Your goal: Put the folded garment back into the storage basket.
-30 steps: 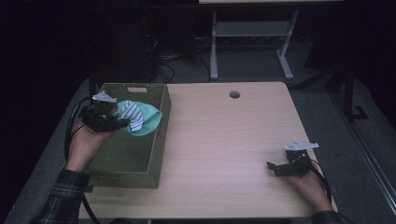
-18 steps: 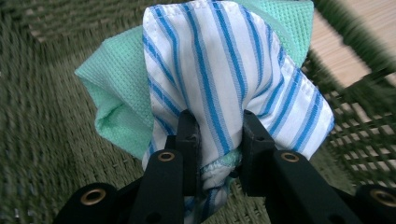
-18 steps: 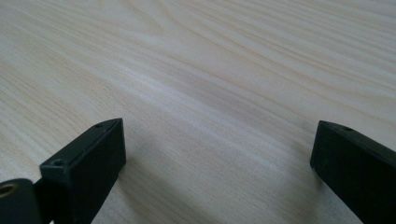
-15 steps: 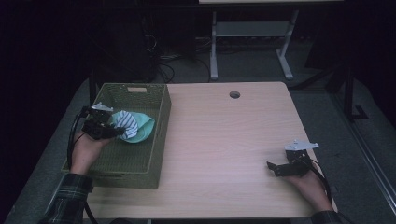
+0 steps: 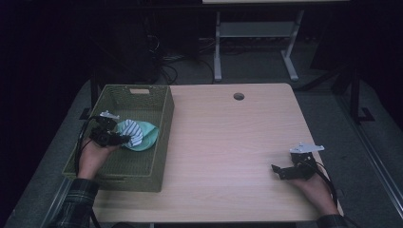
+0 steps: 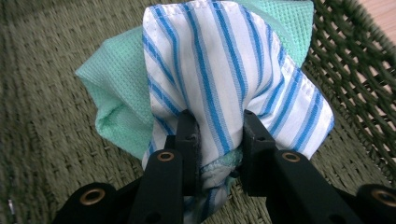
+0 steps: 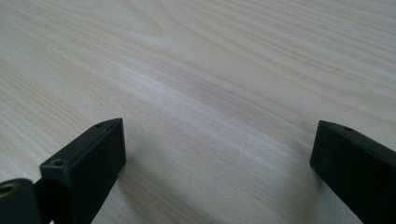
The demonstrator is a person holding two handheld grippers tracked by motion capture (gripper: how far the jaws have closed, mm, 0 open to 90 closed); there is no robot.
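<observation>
Meanwhile, left tongs (image 6: 219,140) pinch an unlabelled striped cloth (image 6: 224,70) inside the green basket (image 5: 161,137); right tongs (image 7: 217,154) gape over the table (image 7: 210,60).

A white cloth (image 6: 233,79) with blue stripes lies against a mint-green cloth (image 6: 119,88) in an olive-green woven basket (image 5: 164,118) on a pale wood-grain table (image 5: 228,142), between black jaws.

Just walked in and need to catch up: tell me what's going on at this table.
A person holds a gripper in each hand. The left gripper is shut on a bunched striped cloth, with a green cloth behind it, inside the woven green basket at the table's left edge. The right gripper sits open, holding nothing, low over the bare wooden table at its right.
</observation>
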